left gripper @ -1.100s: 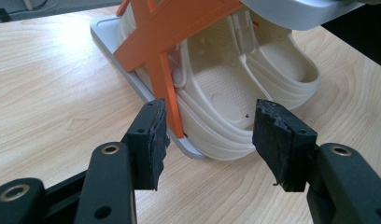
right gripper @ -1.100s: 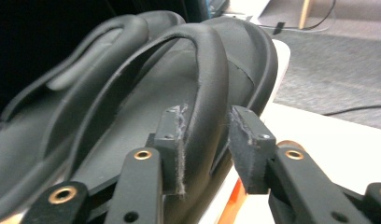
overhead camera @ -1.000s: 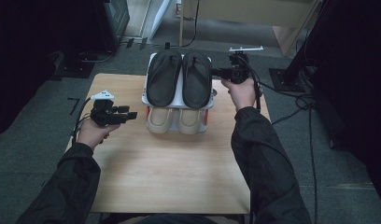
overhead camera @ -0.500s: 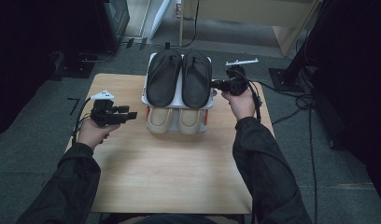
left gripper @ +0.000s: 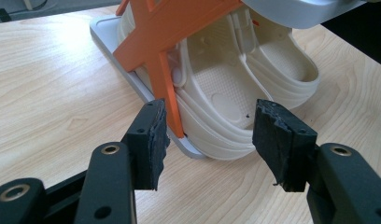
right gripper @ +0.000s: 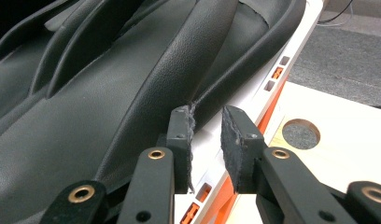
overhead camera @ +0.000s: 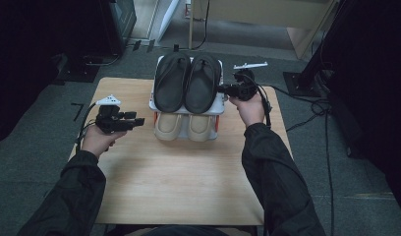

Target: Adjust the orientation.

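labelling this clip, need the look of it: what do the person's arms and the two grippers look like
Both arms wear dark, long jacket sleeves. The left gripper is black with a pale grey three-cornered plate on top; a black cable trails from it. The right gripper is black too, with a black cable looping over the wrist. Up close, the fingers are flat black bars with brass-coloured rivets and rough, frayed dark foam pads.

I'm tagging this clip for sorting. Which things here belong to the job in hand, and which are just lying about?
In the job:
black sandals
white shoe rack
right gripper, jaws at the sandal's edge

Lying about:
cream clogs on the lower shelf
left gripper, open and idle
cables on the floor
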The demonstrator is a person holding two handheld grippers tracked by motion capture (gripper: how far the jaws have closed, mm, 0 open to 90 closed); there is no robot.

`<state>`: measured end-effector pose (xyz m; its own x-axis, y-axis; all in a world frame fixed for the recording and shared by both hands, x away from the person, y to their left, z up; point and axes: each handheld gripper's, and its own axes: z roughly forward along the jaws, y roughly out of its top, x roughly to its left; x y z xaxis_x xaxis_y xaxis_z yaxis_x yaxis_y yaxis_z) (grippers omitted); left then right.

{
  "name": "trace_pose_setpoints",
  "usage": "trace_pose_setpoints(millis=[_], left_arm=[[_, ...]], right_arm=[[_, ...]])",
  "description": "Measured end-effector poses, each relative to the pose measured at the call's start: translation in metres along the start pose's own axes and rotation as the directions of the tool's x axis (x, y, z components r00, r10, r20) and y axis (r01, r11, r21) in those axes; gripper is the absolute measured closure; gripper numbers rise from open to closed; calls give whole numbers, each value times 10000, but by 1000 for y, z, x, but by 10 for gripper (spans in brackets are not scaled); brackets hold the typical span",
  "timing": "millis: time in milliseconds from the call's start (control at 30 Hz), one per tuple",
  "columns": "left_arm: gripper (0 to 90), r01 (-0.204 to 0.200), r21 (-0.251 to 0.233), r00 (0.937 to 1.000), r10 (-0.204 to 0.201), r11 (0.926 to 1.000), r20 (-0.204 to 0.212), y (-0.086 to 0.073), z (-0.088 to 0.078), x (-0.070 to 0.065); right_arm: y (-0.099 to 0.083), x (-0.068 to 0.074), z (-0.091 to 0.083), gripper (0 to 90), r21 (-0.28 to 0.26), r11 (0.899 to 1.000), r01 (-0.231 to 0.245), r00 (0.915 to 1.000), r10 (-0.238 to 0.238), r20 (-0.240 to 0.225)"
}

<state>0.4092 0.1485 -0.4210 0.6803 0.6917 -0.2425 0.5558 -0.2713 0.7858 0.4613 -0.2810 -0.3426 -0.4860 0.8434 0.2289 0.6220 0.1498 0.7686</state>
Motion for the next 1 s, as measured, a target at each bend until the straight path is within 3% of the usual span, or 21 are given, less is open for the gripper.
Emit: trace_pose_setpoints(millis=[467, 800, 1000], left_arm=[[450, -3, 13, 10000, 3, 10000, -44, 0, 0, 1], [450, -14, 77, 10000, 14, 10000, -61, -1, 0, 0], [449, 34, 92, 9999, -33, 10000, -101, -2, 0, 1]], right_arm=[[-9, 1, -9, 675, -258, 9984, 502, 9987, -505, -87], [-26, 1, -25, 651, -560, 9933, 1013, 9946, -1025, -183], [-38, -2, -33, 640, -642, 9921, 1078, 9936, -1097, -268]])
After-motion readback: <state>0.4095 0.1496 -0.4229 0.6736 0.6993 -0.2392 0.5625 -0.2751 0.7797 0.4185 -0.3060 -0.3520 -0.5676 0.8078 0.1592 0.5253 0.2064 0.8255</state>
